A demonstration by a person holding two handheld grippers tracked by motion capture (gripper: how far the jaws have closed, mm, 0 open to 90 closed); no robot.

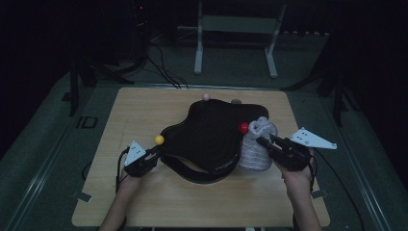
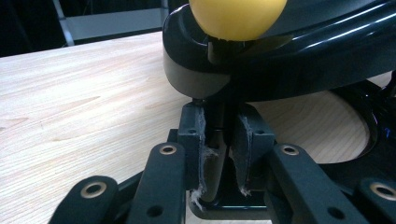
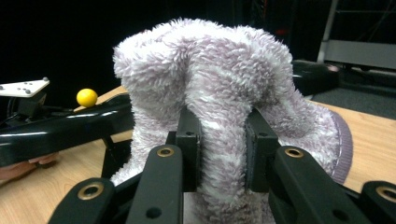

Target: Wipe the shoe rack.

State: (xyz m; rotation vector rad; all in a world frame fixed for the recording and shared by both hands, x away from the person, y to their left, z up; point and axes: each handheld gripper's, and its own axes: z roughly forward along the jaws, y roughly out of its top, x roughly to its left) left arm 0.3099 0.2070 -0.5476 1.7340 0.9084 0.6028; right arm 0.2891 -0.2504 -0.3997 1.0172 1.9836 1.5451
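A fluffy pale lilac slipper [image 3: 224,88] stands upright near the middle of a wooden table [image 1: 144,110], touching the right side of a glossy black rack [image 1: 211,130]. The right gripper [image 1: 263,141] pinches a fold of the slipper's plush, jaws nearly closed on it. At the rack's left end, below a yellow ball [image 2: 237,16], the left gripper [image 1: 156,150] clamps the rack's thin black post, jaws almost shut.
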